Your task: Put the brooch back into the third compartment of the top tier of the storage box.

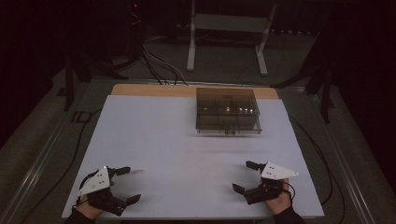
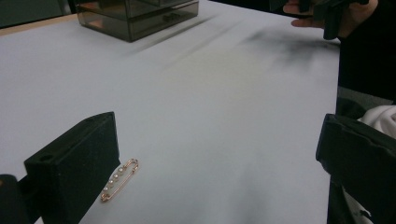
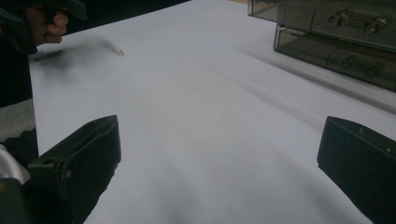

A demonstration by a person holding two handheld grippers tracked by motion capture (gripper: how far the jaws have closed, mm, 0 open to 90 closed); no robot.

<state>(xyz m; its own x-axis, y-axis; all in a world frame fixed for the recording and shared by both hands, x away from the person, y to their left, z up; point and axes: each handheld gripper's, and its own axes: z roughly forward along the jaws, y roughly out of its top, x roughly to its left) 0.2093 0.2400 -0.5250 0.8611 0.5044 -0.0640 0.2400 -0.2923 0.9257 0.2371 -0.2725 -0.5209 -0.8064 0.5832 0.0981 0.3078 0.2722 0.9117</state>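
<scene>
Hands low at the near edge of the white surface (image 1: 187,140), palms inward. Left gripper (image 1: 126,184) jaws wide apart, nothing clamped; pearl safety pin (image 2: 119,179) lies flat on the surface just beside its one jaw. Right gripper (image 1: 246,176) jaws also wide apart, empty. Smoky drawer box (image 1: 227,111) sits at the far side, well apart from both.

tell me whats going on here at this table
A person holds a tool in each hand over a white table. Both the left tool and right tool are open and empty. A small pearl pin lies by the left tool, untouched. A smoky drawer box sits at the far side.
</scene>
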